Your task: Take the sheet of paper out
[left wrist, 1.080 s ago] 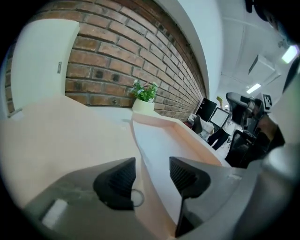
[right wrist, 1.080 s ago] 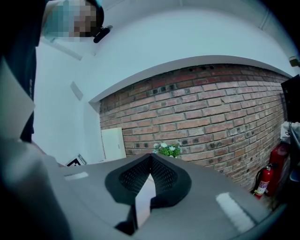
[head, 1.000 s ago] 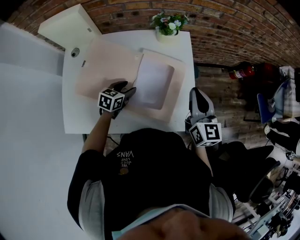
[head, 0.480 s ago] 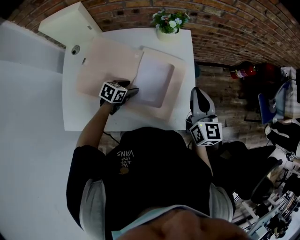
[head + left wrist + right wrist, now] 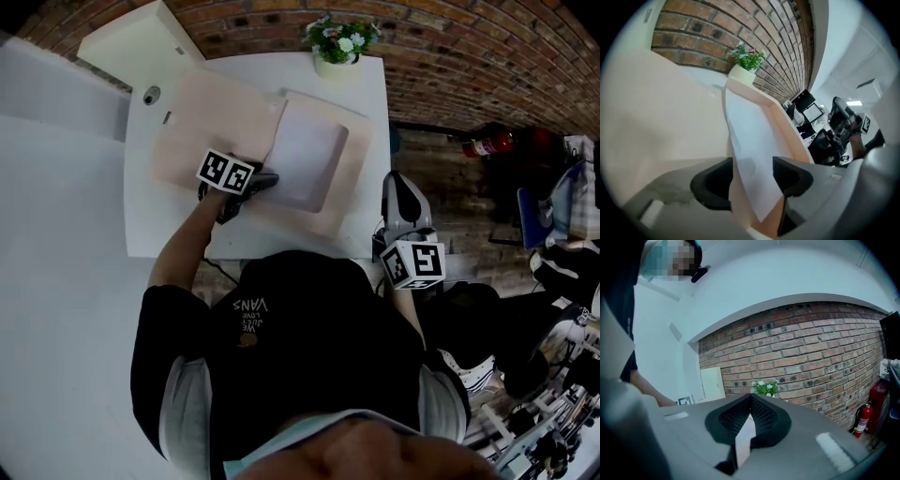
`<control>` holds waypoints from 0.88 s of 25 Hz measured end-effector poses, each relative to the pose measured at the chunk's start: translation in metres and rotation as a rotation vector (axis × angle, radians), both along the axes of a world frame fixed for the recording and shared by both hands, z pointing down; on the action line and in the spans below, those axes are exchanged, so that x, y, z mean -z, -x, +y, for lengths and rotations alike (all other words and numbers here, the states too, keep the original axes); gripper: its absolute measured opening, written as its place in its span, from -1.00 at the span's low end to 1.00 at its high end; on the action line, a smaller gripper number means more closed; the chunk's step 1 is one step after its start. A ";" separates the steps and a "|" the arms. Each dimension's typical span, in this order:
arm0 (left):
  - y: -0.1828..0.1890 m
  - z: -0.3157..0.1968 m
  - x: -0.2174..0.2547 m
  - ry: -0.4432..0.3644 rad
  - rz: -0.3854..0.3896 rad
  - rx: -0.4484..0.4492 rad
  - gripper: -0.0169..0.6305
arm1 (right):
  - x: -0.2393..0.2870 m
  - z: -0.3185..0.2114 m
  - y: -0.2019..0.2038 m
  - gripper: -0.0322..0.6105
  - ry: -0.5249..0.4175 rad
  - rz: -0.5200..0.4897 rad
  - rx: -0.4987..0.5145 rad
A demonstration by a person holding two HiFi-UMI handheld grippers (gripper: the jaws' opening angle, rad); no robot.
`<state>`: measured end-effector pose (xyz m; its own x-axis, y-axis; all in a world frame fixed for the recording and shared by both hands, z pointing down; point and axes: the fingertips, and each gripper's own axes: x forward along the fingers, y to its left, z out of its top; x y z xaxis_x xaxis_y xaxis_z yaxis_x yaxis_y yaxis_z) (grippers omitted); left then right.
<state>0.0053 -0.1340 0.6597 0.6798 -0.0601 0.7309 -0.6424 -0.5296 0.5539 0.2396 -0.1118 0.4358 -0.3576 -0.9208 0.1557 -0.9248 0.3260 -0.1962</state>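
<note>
On the white table (image 5: 159,220) lies a pale pink folder (image 5: 214,117) spread open, and a white sheet of paper (image 5: 305,159) rests in its right half. My left gripper (image 5: 262,180) sits at the folder's middle fold, near the sheet's lower left corner. In the left gripper view my left gripper (image 5: 750,180) is open. The sheet (image 5: 752,136) has its raised edge standing between the two black pads (image 5: 712,187), which do not press on it. My right gripper (image 5: 395,185) hangs off the table's right edge, away from the folder. Its jaws are shut (image 5: 750,416).
A potted plant (image 5: 337,42) stands at the table's far edge against the brick wall. A white box (image 5: 141,47) sits at the back left. A fire extinguisher (image 5: 483,142) and office chairs (image 5: 553,216) are on the floor to the right.
My left gripper has tipped further down over the folder's fold, and its marker cube has shifted slightly towards the wall. The right gripper has stayed still.
</note>
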 end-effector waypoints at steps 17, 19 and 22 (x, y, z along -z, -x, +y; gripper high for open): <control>-0.004 0.007 -0.003 0.118 0.077 0.027 -0.70 | 0.000 0.003 -0.007 -0.90 -0.002 -0.002 -0.013; -0.004 0.007 -0.003 0.113 0.075 0.028 -0.82 | 0.000 0.005 -0.008 -0.90 0.001 -0.002 -0.016; -0.002 0.005 -0.002 0.101 0.074 0.037 -0.93 | 0.000 0.005 -0.007 -0.90 0.001 -0.003 -0.016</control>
<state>0.0068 -0.1288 0.6617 0.7308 -0.0146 0.6825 -0.6159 -0.4451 0.6500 0.2467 -0.1064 0.4361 -0.3435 -0.9263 0.1550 -0.9292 0.3111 -0.1996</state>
